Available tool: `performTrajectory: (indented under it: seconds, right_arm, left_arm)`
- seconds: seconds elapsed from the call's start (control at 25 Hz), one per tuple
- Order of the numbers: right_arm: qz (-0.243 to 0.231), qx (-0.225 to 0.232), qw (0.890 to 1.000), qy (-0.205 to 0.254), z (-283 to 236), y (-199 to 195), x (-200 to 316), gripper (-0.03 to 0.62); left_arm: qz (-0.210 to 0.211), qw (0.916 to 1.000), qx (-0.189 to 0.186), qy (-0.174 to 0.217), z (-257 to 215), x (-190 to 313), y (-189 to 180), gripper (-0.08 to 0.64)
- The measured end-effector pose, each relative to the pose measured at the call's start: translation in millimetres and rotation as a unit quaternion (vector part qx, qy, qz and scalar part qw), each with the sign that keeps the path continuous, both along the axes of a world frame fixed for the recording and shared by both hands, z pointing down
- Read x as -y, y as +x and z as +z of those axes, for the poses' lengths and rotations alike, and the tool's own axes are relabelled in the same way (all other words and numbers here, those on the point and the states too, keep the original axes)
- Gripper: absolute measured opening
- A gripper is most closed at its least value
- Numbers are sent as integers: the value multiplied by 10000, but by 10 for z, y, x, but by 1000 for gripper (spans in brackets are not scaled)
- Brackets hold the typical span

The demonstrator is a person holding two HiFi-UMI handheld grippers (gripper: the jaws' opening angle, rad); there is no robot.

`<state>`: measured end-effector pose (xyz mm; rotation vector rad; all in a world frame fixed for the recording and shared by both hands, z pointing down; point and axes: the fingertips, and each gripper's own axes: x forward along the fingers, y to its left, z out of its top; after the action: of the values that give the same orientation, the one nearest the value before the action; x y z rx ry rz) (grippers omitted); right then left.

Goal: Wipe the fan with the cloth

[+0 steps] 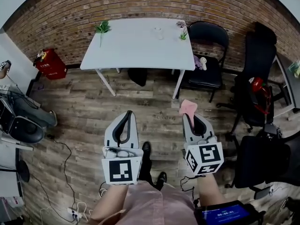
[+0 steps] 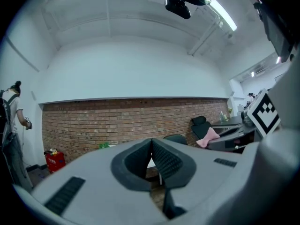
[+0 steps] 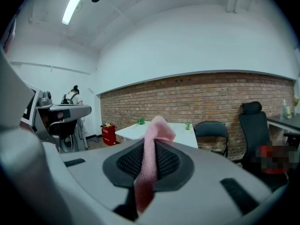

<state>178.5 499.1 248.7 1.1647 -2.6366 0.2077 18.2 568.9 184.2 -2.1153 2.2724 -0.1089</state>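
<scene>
The left tongs [image 2: 151,143] are pressed together with nothing between their ribbed black pads, and the smooth grey shells meet in a pointed seam. The right tongs [image 3: 151,146] pinch a pink cloth [image 3: 157,129] that looks soft and fleecy. It is squeezed into a narrow band between the dimpled pads, with a rounded fold poking past the tips and a tail hanging behind. Both tongs hover over the wood-plank floor [image 1: 79,107] (grey-brown, streaky boards), well apart from the white rectangular counter [image 1: 136,48], which stands against a red brick wall [image 1: 70,8]. Just right of the counter is a black chair [image 1: 209,34] with a curved back and a padded seat. On that seat lies a small white item [image 1: 203,62] with a round head, too small to say whether it is the fan.
</scene>
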Motion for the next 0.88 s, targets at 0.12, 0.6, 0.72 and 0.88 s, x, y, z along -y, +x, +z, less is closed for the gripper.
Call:
performTrajectory:
  seconds: [0.12, 0.6, 0.72, 0.88]
  right_arm:
    - [31, -42, 10000, -37, 61, -230, 338, 43]
    - [282, -10, 9993, 227, -231, -929, 1401, 44]
    - [346, -18, 9990, 283, -273, -1036, 1544, 44]
    - [410, 16, 9987, 307, -302, -1141, 1718, 44]
  left_arm:
    - [52, 10000, -25, 2, 24, 394, -235, 11]
    - [383, 9989, 30, 259, -232, 1562, -942, 12]
    - [458, 9984, 52, 329, -278, 1713, -1048, 12]
    - [526, 9978, 47, 397, -308, 1879, -1148, 12]
